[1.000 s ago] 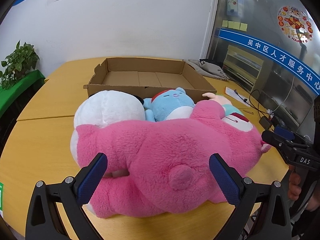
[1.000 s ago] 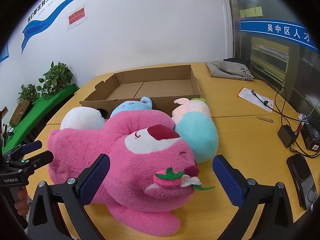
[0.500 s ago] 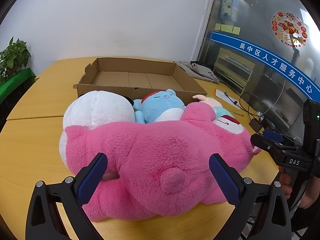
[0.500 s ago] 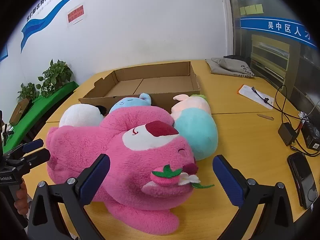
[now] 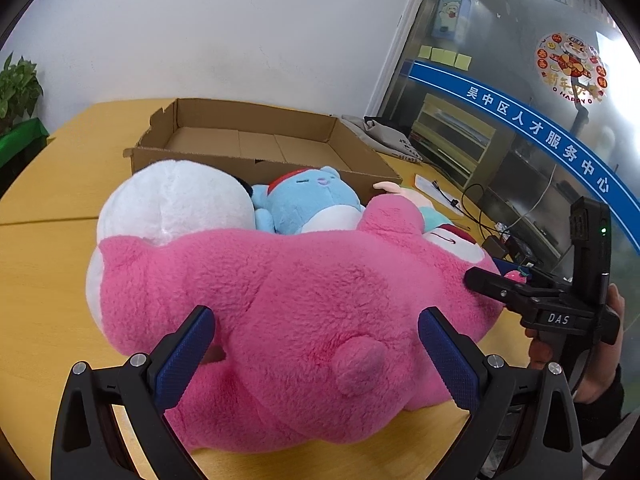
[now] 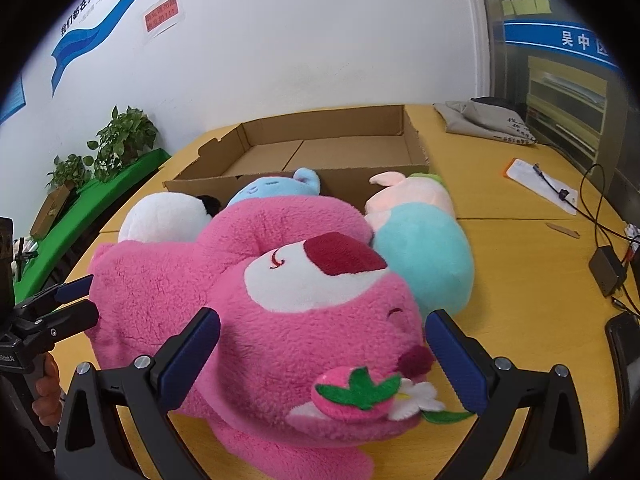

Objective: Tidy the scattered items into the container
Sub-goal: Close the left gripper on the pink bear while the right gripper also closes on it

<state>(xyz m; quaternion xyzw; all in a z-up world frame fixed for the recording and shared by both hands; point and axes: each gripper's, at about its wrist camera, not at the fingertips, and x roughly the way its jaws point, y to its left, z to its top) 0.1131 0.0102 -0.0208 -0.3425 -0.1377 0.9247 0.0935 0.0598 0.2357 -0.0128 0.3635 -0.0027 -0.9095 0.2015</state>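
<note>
My left fingers are wide apart around the pink bear. My right fingers are apart around its head. The box sits at 12 o'clock.

Stood against a plain white wall bearing a blue wave stripe and a red notice. Held potted green plants on a green ledge to the left. Showed a glass partition with a blue band, yellow sticky notes and a round red sticker to the right. Rested on a yellow wooden bench.
</note>
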